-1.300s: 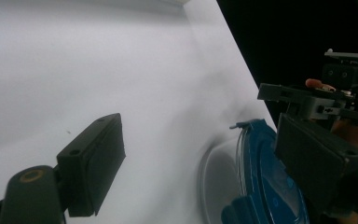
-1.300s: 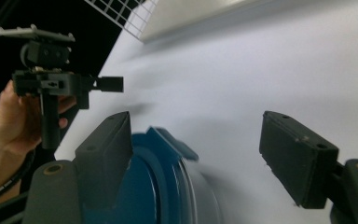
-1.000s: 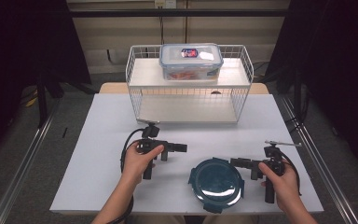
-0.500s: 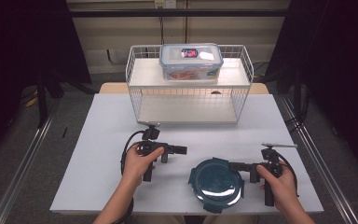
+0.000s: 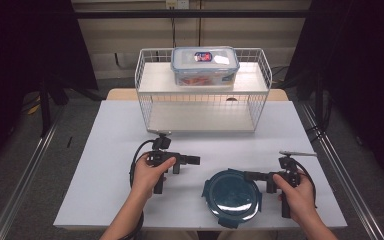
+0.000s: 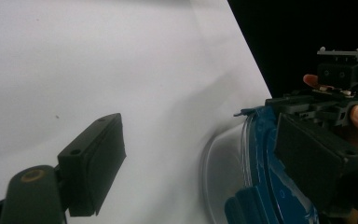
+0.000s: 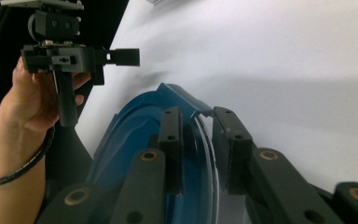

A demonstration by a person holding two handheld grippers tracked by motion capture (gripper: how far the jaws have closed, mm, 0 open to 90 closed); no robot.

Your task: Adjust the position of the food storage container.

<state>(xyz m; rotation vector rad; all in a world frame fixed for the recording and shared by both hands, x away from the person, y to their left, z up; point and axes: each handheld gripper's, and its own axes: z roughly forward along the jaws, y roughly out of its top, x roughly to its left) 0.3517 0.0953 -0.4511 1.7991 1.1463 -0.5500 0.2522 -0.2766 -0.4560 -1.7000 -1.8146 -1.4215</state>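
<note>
White table (image 5: 105,165), blue lid (image 5: 230,196) half-hidden by right gripper (image 7: 196,140)

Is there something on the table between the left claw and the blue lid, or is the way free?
Nothing visible stands between them. The left claw is open above bare white table, and the blue lid lies just beyond it, toward the person's right. The right claw already sits at the lid's rim.
</note>
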